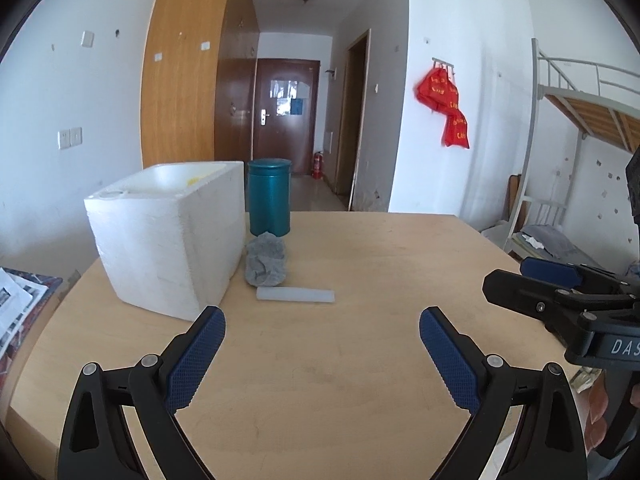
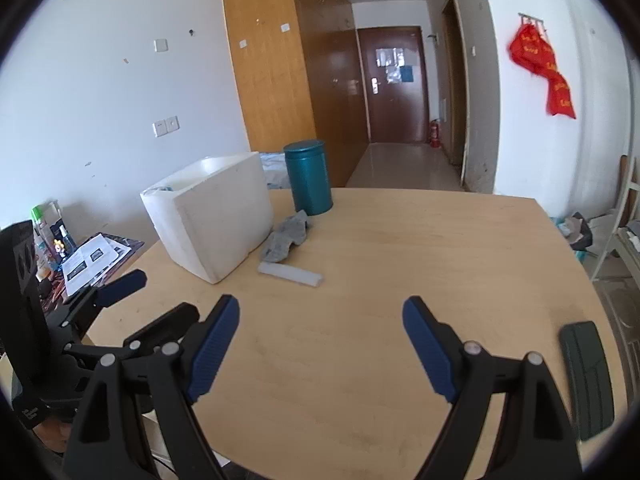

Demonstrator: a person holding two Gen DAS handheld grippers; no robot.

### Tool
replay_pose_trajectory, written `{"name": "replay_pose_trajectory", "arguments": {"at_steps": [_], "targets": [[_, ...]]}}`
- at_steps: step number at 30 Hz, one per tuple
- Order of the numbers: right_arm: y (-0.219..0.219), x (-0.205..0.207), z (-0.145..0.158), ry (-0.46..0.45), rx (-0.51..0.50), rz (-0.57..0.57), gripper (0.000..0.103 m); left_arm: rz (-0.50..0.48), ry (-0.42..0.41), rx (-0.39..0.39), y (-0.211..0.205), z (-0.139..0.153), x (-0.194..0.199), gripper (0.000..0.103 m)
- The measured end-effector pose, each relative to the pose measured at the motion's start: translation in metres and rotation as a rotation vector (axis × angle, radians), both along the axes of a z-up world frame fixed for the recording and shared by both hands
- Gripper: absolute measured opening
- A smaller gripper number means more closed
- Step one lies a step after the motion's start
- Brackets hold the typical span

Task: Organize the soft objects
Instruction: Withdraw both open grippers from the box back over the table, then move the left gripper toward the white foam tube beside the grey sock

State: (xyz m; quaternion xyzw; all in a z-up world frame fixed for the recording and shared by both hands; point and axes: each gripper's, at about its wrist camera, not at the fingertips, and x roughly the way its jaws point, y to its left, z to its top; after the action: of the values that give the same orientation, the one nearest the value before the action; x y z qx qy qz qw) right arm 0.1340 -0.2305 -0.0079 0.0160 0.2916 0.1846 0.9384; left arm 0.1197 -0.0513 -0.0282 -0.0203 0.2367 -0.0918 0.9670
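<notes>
- Left wrist view: left gripper (image 1: 322, 334) spread wide, nothing between the pads, hanging over bare table (image 1: 360, 360).
- Sock (image 1: 266, 262), grey and crumpled, ahead and slightly left of the fingers, well apart from them; just beside the foam box (image 1: 172, 236), touching or nearly touching the tin (image 1: 269, 197) behind.
- Pale bar (image 1: 295, 294) across the approach, long axis left to right, just in front of the sock.
- Right gripper (image 1: 516, 280) entering at the right edge, further off from the sock.
- Right wrist view: right gripper (image 2: 321, 322) likewise spread, holding nothing.
- Sock (image 2: 286, 238) ahead and left, long axis running away toward the tin (image 2: 308, 178); box (image 2: 216, 216) on its left.
- Bar (image 2: 290, 274) between fingers and sock.
- Judgement: left gripper nearer; bar and box wall the likely obstructions.
- Dark flat object (image 2: 586, 376) at the right table (image 2: 400, 240) edge, clear of the path.
</notes>
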Motion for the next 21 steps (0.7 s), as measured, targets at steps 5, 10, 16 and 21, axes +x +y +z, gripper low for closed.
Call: {"name": "replay_pose_trajectory", "arguments": {"at_steps": [5, 10, 16, 21], "targets": [[0.003, 0.018, -0.001, 0.018, -0.009, 0.023, 0.087, 0.018, 0.023, -0.002, -0.002, -0.004, 0.019, 0.098], [0.004, 0.039, 0.000, 0.035, -0.020, 0.042, 0.087, 0.037, 0.043, 0.007, -0.003, -0.008, 0.038, 0.098], [0.005, 0.066, 0.000, 0.066, -0.031, 0.059, 0.087, 0.055, 0.075, 0.004, -0.001, -0.013, 0.063, 0.098], [0.009, 0.093, -0.005, 0.100, -0.048, 0.082, 0.087, 0.068, 0.099, 0.005, 0.001, -0.018, 0.083, 0.098]]}}
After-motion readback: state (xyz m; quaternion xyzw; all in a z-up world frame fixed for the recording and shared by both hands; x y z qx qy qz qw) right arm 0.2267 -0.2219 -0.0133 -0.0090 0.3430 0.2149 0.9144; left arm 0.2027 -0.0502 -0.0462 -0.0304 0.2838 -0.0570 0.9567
